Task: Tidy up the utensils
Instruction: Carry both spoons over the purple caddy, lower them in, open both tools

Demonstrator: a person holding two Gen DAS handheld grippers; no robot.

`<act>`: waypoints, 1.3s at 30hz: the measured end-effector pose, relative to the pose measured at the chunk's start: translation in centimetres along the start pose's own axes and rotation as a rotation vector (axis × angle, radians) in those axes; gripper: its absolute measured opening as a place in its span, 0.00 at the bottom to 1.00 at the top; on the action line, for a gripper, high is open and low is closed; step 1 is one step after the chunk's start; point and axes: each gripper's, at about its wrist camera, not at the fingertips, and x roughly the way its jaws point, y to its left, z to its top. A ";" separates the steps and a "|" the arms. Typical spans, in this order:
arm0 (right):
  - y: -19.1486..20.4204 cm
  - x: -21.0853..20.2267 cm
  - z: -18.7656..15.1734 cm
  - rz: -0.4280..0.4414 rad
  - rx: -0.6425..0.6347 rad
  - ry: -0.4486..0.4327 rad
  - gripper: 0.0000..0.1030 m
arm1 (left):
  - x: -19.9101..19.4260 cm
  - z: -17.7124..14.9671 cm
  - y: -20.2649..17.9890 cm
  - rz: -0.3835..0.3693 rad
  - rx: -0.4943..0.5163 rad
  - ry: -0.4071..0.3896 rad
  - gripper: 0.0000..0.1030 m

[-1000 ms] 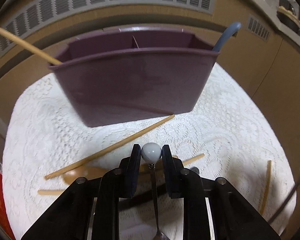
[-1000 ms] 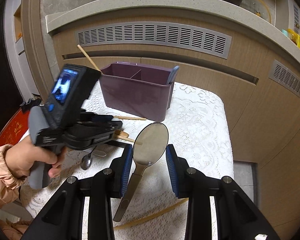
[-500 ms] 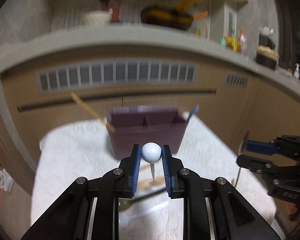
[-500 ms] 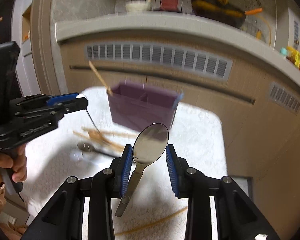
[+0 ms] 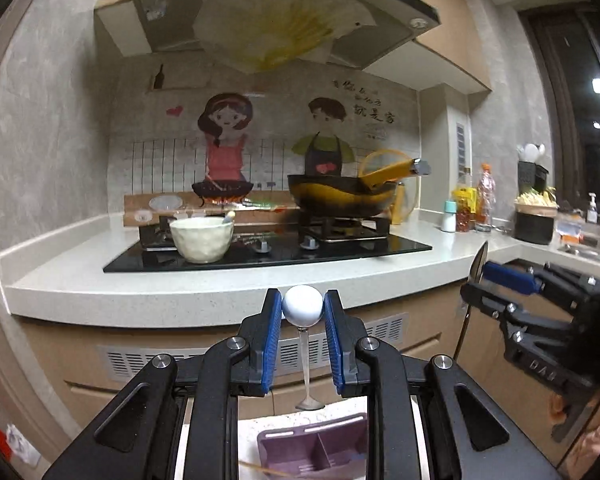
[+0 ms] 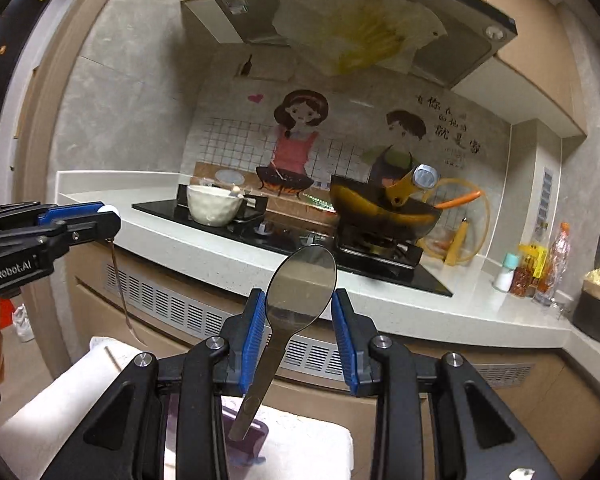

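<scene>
Left gripper point(image 5: 302, 309) clamps a ball-ended spoon point(image 5: 303, 307) at frame centre; right gripper point(image 6: 299, 312) clamps a steel spoon point(image 6: 300, 284). Purple caddy point(image 5: 312, 450) sits bottom centre, countertop edge point(image 5: 180, 300) beyond.

Both wrist views raised, facing stove point(image 5: 268, 240)

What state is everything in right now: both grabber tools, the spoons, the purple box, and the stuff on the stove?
Left gripper: shut on the small spoon's white ball end.
Small spoon: held, hanging bowl-down.
Right gripper: shut on the large metal spoon's bowl.
Large metal spoon: held, handle pointing down.
Purple utensil caddy: upright below, divided; a chopstick lies across its near edge.
Wok: on the burner.
Cream bowl: upright on the cooktop.
</scene>
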 end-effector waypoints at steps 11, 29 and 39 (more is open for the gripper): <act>3.4 11.8 -9.9 0.058 0.037 0.245 0.30 | 12.1 -10.0 1.1 -0.031 -0.071 0.236 0.22; 6.9 12.8 -16.5 0.091 -0.040 0.451 0.65 | 13.1 -19.4 -1.1 0.079 -0.021 0.428 0.53; 4.0 3.9 -18.4 0.067 0.015 0.466 0.79 | 5.6 -19.4 -2.9 0.155 0.064 0.366 0.68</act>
